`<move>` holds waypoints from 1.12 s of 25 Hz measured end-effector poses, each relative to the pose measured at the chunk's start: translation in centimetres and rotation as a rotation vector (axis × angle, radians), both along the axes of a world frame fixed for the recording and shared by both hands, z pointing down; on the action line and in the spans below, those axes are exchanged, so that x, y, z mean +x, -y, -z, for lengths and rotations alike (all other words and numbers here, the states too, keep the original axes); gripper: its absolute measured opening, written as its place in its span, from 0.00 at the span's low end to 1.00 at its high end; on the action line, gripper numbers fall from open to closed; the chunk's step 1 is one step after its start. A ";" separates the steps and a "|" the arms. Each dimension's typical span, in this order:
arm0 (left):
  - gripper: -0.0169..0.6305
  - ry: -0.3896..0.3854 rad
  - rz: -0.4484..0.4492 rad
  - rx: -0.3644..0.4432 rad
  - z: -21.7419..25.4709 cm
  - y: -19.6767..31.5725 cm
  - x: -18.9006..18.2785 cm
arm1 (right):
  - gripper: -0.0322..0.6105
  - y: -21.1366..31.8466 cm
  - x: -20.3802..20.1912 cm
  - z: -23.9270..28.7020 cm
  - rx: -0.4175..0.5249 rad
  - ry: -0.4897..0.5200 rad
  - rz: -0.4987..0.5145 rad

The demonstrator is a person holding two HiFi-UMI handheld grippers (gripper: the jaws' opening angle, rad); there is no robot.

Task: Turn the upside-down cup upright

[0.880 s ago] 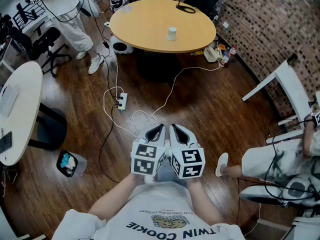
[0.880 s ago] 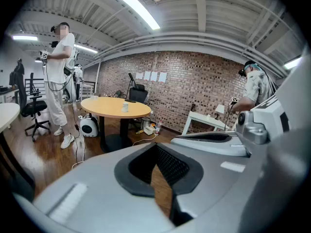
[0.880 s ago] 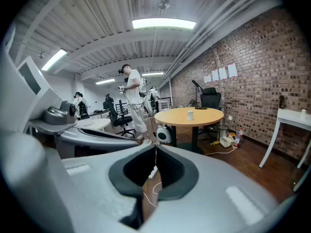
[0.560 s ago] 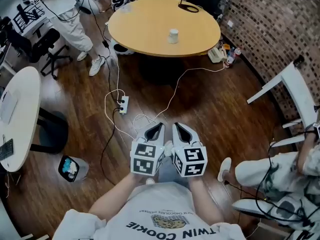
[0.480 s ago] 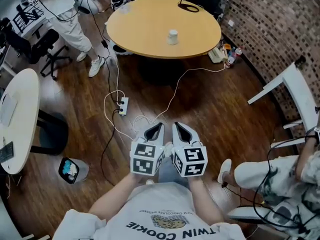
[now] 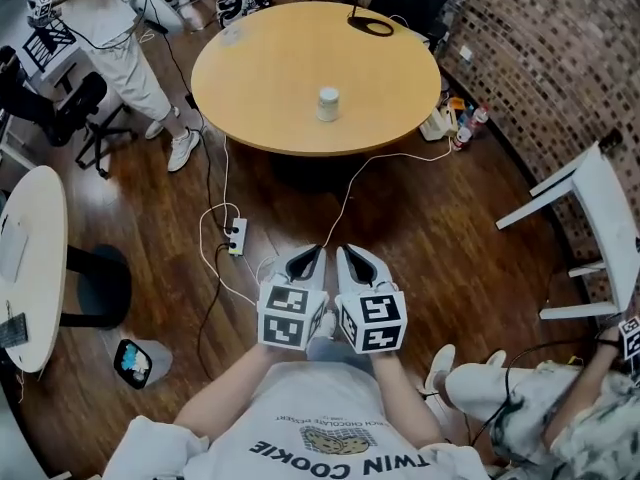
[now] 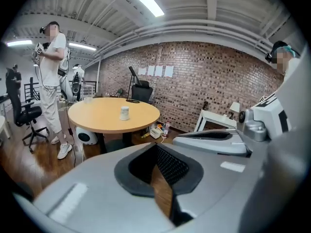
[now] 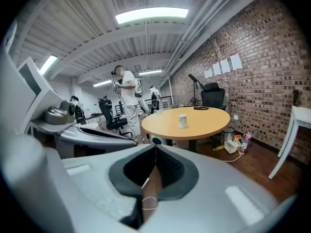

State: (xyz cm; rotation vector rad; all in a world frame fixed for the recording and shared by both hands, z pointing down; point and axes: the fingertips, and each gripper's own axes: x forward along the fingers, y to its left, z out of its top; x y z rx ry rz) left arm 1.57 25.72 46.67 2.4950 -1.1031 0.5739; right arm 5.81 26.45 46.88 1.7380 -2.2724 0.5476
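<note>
Head view: white cup (image 6: 328,104), near the middle of round wooden surface (image 6: 262,68). Left claw (image 6: 307,258), right claw (image 6: 351,258): both closed together, empty, well apart from cup. Shirt (image 6: 330,438) print: "TWIN COOKIE".

Smooth, satin-sheened pale wood on the round tan surface (image 6: 380,78). Matt white on the small cup (image 6: 327,103), paper or plastic unclear. Glossy, light-reflecting dark brown planks on the wooden floor (image 6: 430,228). Rough red-brown brick wall (image 6: 560,58). Smooth matt grey plastic on the left claw (image 6: 312,255) and right claw (image 6: 347,255); finely gridded black pads (image 7: 171,165).
</note>
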 end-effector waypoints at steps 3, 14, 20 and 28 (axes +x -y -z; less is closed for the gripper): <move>0.04 0.018 0.013 0.033 0.7 2.8 1.6 | 0.06 2.9 1.9 0.3 0.006 0.007 0.012; 0.04 0.014 0.039 0.031 0.5 10.7 3.7 | 0.06 10.7 3.9 0.5 0.024 0.002 0.047; 0.04 0.006 0.019 0.024 -0.4 17.2 4.8 | 0.06 17.2 4.8 0.3 0.038 0.002 0.038; 0.04 -0.013 -0.029 0.012 -1.0 27.3 5.6 | 0.08 27.3 4.9 -0.3 0.017 -0.001 0.021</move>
